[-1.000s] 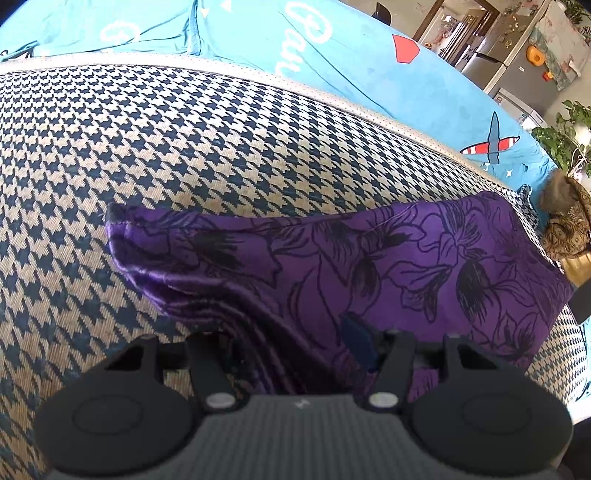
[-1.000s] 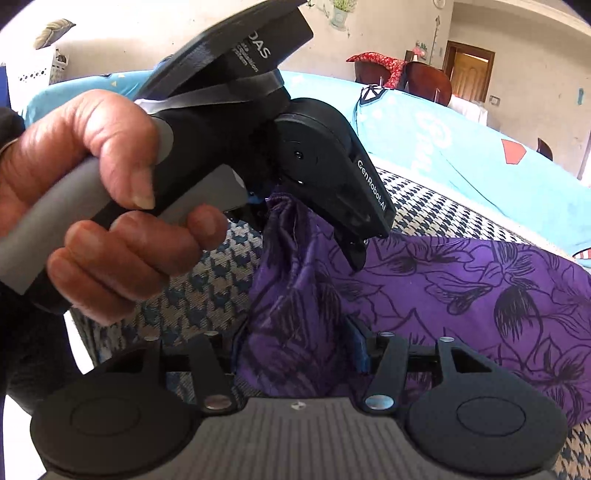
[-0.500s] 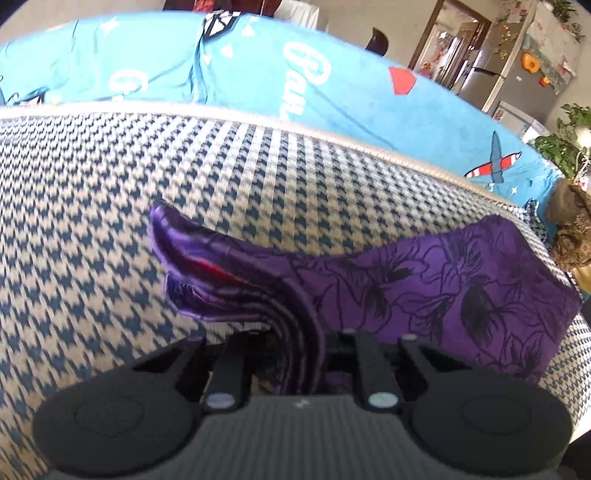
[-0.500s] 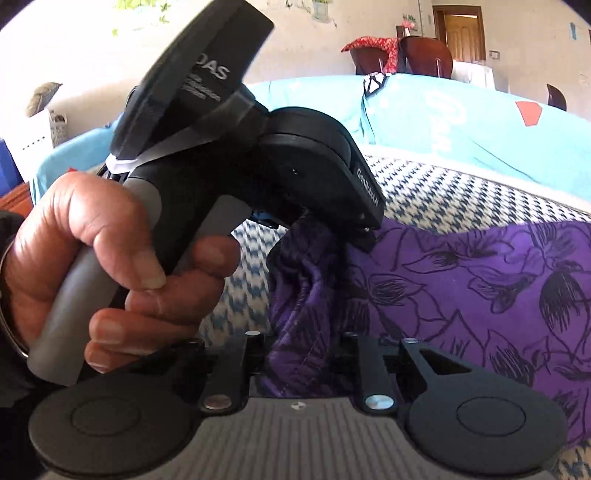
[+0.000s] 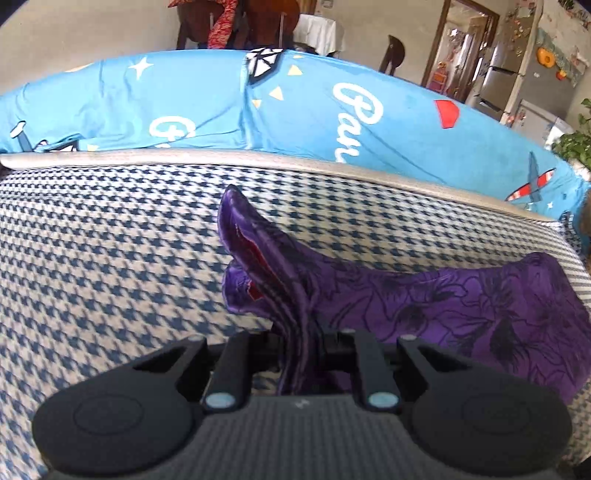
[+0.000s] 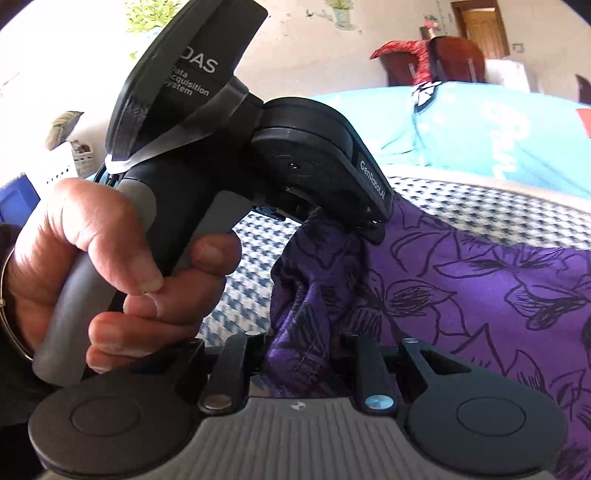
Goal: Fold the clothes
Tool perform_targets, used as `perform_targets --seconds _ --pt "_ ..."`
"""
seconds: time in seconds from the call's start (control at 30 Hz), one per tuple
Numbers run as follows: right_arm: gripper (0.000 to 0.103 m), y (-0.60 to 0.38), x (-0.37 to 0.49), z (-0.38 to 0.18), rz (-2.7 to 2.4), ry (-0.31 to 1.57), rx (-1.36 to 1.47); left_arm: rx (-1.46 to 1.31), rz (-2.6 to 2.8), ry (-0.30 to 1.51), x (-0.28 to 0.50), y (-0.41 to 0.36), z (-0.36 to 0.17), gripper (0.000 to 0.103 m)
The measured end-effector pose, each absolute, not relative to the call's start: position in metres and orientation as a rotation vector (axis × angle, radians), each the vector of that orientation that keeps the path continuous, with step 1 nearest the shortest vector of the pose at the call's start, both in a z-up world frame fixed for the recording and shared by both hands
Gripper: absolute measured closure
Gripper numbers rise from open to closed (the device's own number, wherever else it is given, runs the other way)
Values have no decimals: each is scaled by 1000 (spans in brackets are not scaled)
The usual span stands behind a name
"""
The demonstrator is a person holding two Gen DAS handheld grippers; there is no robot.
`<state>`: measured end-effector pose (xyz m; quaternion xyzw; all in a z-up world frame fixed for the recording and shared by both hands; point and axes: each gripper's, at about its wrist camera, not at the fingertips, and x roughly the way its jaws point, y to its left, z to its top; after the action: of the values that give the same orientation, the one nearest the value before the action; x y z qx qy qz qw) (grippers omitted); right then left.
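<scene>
Change: lifted higher than a second before; cloth corner, then spread low and wide over the cushion, now stood up in a narrow peak; right gripper's jaws, wide apart then, now drawn in on the fabric.
Cloth (image 5: 461, 310): purple with black flower outlines, bunched into vertical pleats at both grippers, spread flat to the right over the cushion; red lining showed inside the raised corner.
Left gripper (image 5: 301, 350): pinched tight on a gathered fold of the cloth, pleats squeezed between the jaws; seen from the right camera (image 6: 332, 225) nose-down on the cloth's upper edge.
Right gripper (image 6: 303, 354): clamped on a hanging bundle of the same cloth, just below the left gripper.
Hand (image 6: 107, 273): wrapped around the left gripper's grey handle, forefinger on the trigger, thin bangle at the wrist.
Cushion (image 5: 110, 258): blue-and-white houndstooth, beneath the cloth, pale piping along the far edge.
Blanket (image 5: 295, 114): bright blue with white lettering, stars and a red-striped plane, behind the cushion.
Background: dark wooden chairs (image 5: 258, 22) with a red drape, a fridge (image 5: 498, 74) at far right.
</scene>
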<state>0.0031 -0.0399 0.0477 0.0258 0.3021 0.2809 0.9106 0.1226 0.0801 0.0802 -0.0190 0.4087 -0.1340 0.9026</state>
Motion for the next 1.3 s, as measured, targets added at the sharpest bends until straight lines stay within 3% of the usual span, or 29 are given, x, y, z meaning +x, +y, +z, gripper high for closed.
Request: perform_targets --seconds 0.2,0.27,0.37,0.47,0.57,1.0,1.3 --pt "77 -38 23 33 556 741 114 12 -62 919 137 92 59 78" --pt "76 -44 21 35 552 751 140 -25 -47 917 135 96 60 64" --pt "69 -56 11 43 546 737 144 -94 -61 885 128 100 69 53" --pt "59 -71 0 53 531 699 129 -115 -88 857 124 95 75 49" --pt "56 -85 -8 60 510 687 139 -115 -114 850 120 85 76 46" --pt "55 -137 -21 77 375 680 211 -64 -200 803 103 54 76 35" --pt "54 -130 -30 55 367 719 141 -71 -218 814 86 49 70 30"
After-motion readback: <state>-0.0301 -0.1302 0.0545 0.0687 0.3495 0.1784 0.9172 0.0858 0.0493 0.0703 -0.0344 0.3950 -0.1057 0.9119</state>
